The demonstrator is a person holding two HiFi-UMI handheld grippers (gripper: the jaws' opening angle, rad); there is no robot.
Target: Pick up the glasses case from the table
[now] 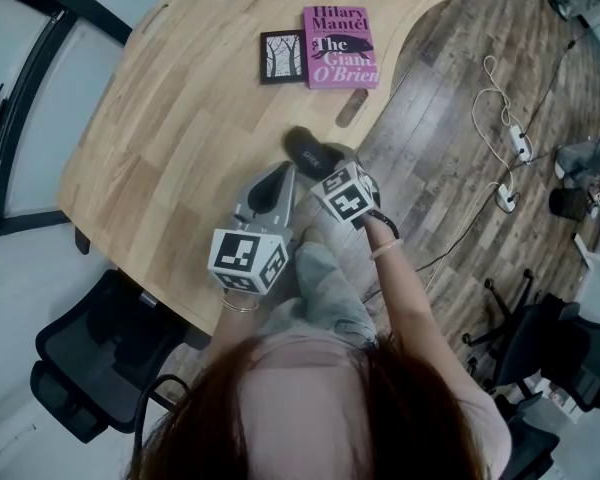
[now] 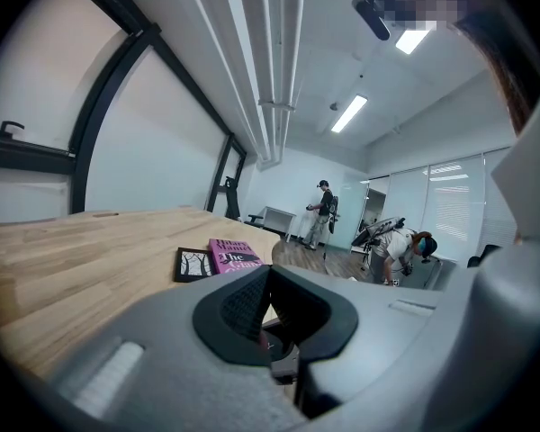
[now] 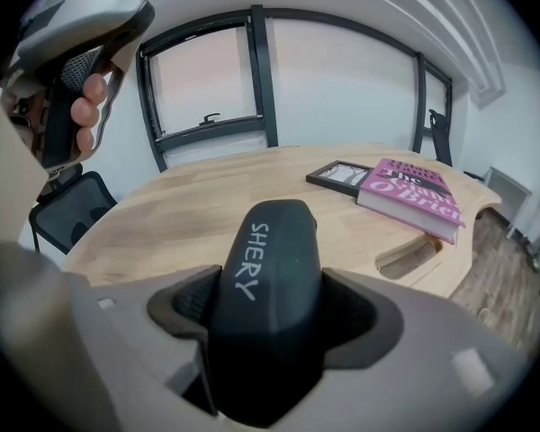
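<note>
Left claw (image 2: 274, 306): jaws a little apart, nothing between them. It hung over the near edge of the wooden surface (image 1: 180, 118). Idle, by my reckoning.

Black-framed picture (image 1: 282, 56): one, lying flat at the far side. Touching the book or just beside it; could not tell which.

Glasses case (image 3: 268, 259): one, dark and rounded, with "SHERY" lettered in white along its top. It was gripped in the right claw (image 3: 270, 311), pads pressed on its two long sides and much of its length poking forward beyond them. It was by the near edge of the surface, close beside the left claw. Whether it was clear of the wood I could not tell. Judged a hard shell: light, stiff, unlikely to crush, but smooth and curved, so liable to slide out forward. Best held across the narrow width near mid-length, much as it was here.

Pink book (image 1: 341, 47): one, lying flat, well apart from the case.

Count: two claws, one case, one picture, one book.
</note>
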